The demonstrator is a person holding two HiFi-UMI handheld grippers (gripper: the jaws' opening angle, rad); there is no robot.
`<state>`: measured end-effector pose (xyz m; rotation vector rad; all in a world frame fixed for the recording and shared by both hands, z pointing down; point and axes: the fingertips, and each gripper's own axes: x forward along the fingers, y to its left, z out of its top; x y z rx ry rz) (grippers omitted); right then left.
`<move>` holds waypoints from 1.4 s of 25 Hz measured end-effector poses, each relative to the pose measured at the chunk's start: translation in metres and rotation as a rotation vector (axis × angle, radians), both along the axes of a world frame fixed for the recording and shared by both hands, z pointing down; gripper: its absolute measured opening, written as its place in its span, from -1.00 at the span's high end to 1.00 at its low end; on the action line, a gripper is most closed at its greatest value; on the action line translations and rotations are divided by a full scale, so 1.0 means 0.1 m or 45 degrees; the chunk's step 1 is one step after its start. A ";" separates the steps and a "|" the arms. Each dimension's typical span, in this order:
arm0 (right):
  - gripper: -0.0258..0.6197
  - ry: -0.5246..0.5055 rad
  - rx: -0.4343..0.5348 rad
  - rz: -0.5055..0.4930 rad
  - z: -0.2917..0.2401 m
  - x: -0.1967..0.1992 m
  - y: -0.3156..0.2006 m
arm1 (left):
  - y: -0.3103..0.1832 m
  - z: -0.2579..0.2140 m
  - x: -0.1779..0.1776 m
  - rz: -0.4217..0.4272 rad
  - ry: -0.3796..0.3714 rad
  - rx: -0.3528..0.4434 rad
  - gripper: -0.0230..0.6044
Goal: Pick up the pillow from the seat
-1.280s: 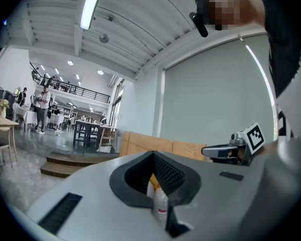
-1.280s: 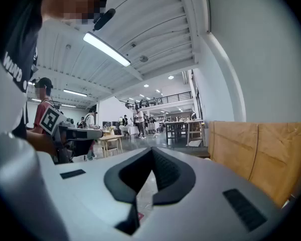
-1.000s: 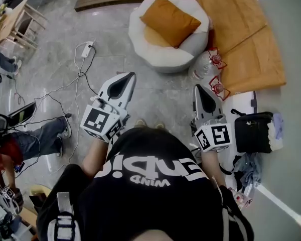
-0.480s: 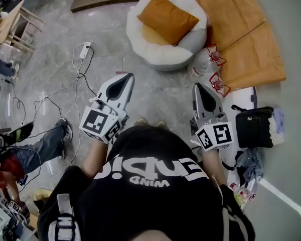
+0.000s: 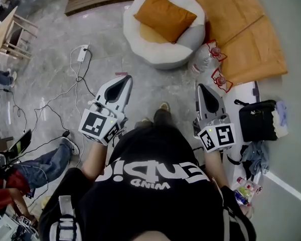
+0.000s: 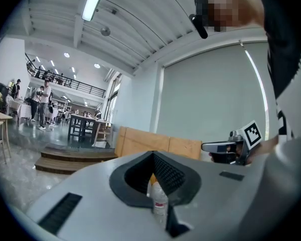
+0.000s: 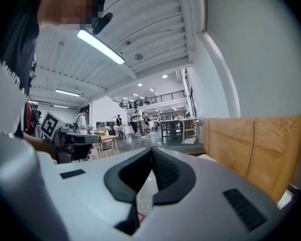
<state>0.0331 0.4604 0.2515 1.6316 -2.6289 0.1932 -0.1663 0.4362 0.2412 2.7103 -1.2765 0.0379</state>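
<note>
Head view: left tool and right tool are both closed on nothing, held level and well short of the orange pillow, which lies on the white seat ahead. This looks like the approach. The person should step closer, spread the jaws early, then pinch a near corner. The white print on the black shirt sits upside down and is not surely readable.
</note>
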 end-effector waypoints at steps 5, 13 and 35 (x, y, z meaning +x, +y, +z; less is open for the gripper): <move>0.85 0.008 -0.002 0.018 0.03 0.03 -0.13 | -0.19 0.04 0.05 0.032 0.002 0.007 0.90; 0.85 0.003 -0.022 0.033 0.07 0.19 -0.50 | -0.60 0.05 0.21 0.043 0.009 0.015 0.90; 0.85 -0.005 -0.022 -0.005 0.01 0.73 -1.91 | -2.02 -0.07 0.75 -0.005 -0.027 0.004 0.90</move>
